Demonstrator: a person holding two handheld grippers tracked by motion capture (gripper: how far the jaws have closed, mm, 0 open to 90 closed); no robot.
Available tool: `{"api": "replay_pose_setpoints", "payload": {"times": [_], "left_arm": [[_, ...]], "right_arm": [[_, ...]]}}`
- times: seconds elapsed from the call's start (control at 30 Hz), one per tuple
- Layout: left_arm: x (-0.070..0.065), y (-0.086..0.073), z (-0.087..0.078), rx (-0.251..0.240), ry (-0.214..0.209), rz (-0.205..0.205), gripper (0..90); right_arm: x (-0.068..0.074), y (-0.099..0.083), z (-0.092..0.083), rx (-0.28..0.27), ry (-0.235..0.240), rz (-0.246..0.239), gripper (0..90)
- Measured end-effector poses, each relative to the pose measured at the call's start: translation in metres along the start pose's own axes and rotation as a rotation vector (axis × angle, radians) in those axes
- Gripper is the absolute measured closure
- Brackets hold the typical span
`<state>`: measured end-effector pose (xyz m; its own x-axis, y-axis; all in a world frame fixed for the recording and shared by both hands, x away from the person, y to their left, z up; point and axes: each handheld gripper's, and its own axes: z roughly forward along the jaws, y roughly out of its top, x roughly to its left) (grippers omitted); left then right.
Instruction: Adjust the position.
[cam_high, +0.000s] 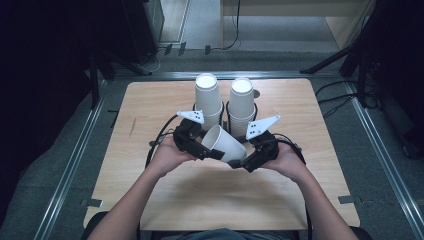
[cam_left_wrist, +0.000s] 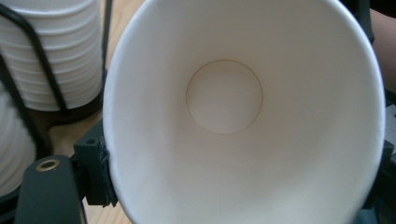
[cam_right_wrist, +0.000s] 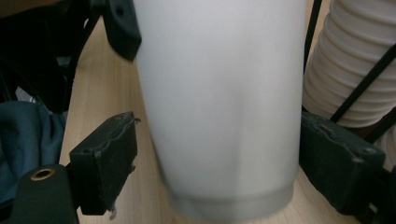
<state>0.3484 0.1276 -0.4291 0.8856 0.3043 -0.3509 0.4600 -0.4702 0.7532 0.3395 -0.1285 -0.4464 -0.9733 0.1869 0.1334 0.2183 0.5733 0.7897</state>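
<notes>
Single paper cup sat mid-frame in high view, tipped on its side above the worktop, mouth toward frame left, base toward lower right.

Left tool was at the cup's rim end. In left gripper view the cup's open mouth faced the cam head-on; the left pad pressed the rim wall, right pad at frame edge also on it. Clenched on the cup.

Right tool was at the cup's base end. In right gripper view the cup body stood between the pads; left pad had a clear gap to the wall, right pad was just beside it, contact hard to tell. Read as released, cup between but not gripped.

Two cup stacks in black wire holders stood just behind the hands, upper centre of high view, side by side, upside down. Wood worktop, dark surroundings.
</notes>
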Motion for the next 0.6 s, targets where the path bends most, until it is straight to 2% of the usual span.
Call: {"api": "replay_pose_setpoints", "payload": {"times": [0.27,0.47,0.6], "left_arm": [[0.006,-0.001,-0.019,0.010,0.029,0.011,14.8],[0.008,-0.004,-0.028,0.049,0.066,0.037,14.8],[0.008,-0.005,-0.031,0.082,0.094,0.070,14.8]], "right_arm": [[-0.003,-0.005,-0.002,0.014,-0.013,0.014,15.0],[-0.004,-0.007,-0.002,0.030,-0.013,0.018,15.0],[-0.004,-0.009,-0.001,0.043,-0.014,0.022,15.1]]}}
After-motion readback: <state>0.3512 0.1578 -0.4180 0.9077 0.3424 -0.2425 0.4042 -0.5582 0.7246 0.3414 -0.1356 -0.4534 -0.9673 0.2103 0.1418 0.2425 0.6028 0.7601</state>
